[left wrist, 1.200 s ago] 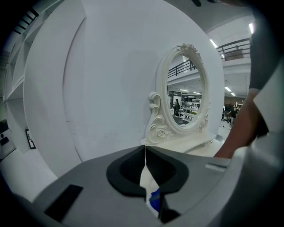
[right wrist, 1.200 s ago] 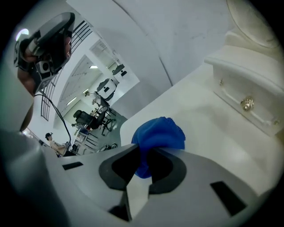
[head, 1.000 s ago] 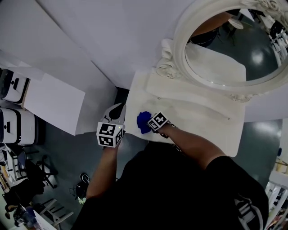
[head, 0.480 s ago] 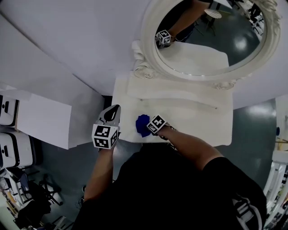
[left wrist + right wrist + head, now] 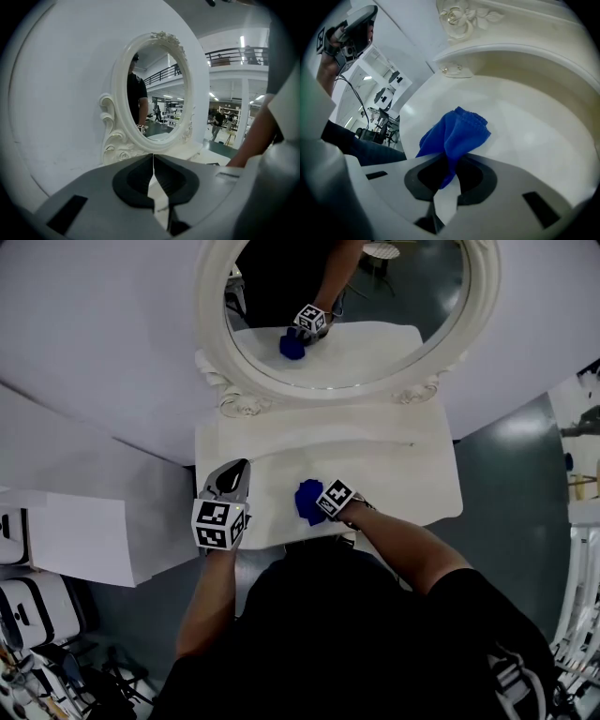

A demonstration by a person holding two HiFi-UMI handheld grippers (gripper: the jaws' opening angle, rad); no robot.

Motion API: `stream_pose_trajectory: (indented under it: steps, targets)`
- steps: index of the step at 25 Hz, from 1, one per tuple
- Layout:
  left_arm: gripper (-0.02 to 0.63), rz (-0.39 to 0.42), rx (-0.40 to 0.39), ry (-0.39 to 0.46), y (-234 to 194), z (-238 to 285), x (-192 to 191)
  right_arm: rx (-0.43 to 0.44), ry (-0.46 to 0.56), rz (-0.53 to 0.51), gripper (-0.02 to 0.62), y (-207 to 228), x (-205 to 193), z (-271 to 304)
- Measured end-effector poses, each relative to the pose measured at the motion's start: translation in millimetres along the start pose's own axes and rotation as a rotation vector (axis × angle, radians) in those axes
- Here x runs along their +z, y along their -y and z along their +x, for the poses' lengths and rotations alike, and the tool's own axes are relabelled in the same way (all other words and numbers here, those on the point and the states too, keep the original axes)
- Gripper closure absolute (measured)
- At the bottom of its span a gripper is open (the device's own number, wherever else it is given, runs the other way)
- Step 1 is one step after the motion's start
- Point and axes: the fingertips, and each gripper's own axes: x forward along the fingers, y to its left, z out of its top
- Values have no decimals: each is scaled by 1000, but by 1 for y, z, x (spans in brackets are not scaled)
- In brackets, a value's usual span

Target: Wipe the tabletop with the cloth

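One blue cloth (image 5: 457,131) is pinched in the right claw (image 5: 451,164).

No words, numbers or brand names can be read. The marker cube (image 5: 217,524) on the left hand-held gripper (image 5: 235,469) and the cube on the right hand-held gripper (image 5: 316,506) bear only black-and-white square patterns. The white print (image 5: 508,679) on the person's black shirt (image 5: 375,643) is illegible.
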Motion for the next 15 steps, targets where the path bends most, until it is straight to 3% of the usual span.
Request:
stream_pose_trajectory:
  steps: [10, 15]
  targets:
    - [592, 67, -153, -1, 79, 69, 32, -110, 44, 189, 552, 84, -91, -67]
    - [592, 86, -206, -3, 112, 93, 41, -166, 42, 230, 552, 117, -136, -97]
